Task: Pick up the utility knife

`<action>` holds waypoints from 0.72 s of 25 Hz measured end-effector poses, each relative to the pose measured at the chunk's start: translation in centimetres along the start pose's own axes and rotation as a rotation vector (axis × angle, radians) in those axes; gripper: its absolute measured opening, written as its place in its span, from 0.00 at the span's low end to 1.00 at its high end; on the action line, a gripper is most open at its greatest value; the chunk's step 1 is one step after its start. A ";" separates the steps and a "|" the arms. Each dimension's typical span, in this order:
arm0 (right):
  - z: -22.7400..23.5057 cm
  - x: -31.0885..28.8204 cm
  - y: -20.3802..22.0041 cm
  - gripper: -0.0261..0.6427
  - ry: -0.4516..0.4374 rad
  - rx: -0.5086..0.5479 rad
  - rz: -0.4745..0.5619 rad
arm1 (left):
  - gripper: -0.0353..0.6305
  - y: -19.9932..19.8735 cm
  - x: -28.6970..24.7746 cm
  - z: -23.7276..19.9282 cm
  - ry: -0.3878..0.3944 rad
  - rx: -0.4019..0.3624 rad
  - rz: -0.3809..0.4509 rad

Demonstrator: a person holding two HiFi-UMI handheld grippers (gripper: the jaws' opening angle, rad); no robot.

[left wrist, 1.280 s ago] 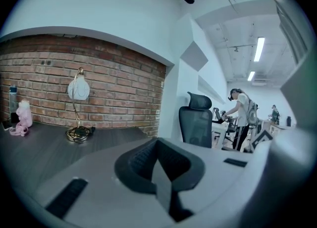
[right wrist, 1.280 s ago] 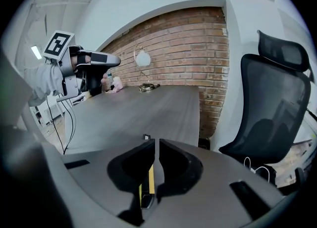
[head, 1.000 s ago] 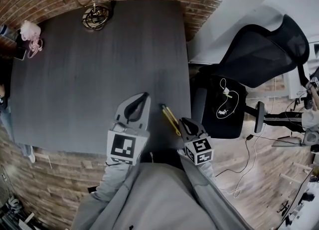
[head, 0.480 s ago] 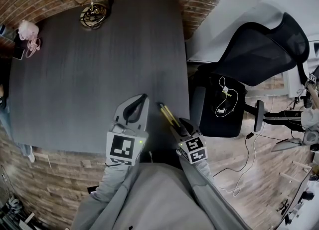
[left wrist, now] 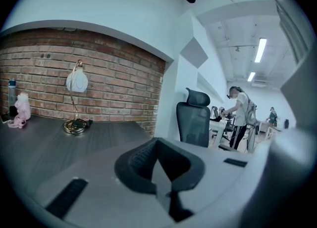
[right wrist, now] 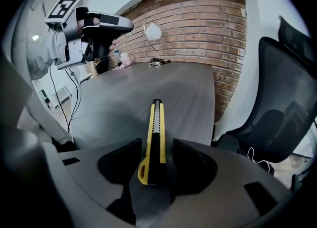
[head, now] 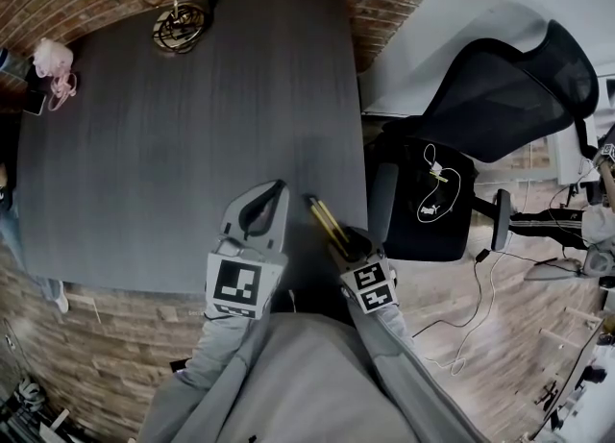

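Note:
The yellow and black utility knife (head: 325, 220) lies flat on the dark grey table (head: 173, 134), near its front right corner. My right gripper (head: 350, 241) has come down over the knife's near end. In the right gripper view the knife (right wrist: 155, 133) lies between the two fingers of that gripper (right wrist: 157, 147); its jaws are opening and the pads stand apart from the knife. My left gripper (head: 276, 188) hovers just left of the knife, jaws shut with nothing in them, as the left gripper view (left wrist: 158, 145) also shows.
A brass desk lamp (head: 178, 20) stands at the table's far edge and a pink object (head: 58, 61) at the far left. A black office chair (head: 490, 114) stands right of the table. The table's right edge runs close to the knife.
My right gripper has moved forward and down over the knife's near end, and its jaws have opened from shut. The left gripper and the knife have stayed put.

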State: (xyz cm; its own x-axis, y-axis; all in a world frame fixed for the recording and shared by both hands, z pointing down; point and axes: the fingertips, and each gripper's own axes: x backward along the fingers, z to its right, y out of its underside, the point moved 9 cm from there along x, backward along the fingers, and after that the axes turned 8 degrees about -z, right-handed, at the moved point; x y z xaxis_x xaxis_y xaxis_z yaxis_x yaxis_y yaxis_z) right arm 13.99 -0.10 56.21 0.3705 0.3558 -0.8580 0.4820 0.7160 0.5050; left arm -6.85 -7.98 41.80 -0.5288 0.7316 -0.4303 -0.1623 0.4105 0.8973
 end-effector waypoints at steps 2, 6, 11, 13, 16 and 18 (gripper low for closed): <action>-0.1 -0.1 0.0 0.32 0.014 0.021 -0.009 | 0.08 0.0 0.0 -0.1 0.001 -0.005 0.000; -0.4 -0.2 -0.2 0.32 0.039 0.039 -0.020 | 0.08 0.1 0.2 -0.1 -0.001 0.006 -0.002; -0.5 -0.3 0.1 0.32 0.053 0.043 -0.043 | 0.08 0.2 0.3 0.0 -0.006 0.038 -0.006; -0.5 -0.3 0.1 0.31 0.052 0.045 -0.045 | 0.08 0.3 0.3 -0.1 -0.003 0.016 -0.001; -0.6 -0.3 0.0 0.25 0.057 0.035 -0.038 | 0.08 0.5 0.4 -0.4 -0.004 -0.005 0.005; -0.6 -0.2 -0.2 0.24 0.057 0.016 -0.035 | 0.08 0.6 0.6 -0.5 -0.007 -0.003 0.004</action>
State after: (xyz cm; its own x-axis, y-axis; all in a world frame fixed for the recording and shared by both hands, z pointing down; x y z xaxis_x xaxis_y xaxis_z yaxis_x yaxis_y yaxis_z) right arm 13.36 0.01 56.23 0.3074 0.3647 -0.8789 0.5069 0.7189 0.4756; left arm -7.64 -7.61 42.10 -0.5240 0.7369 -0.4271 -0.1622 0.4059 0.8994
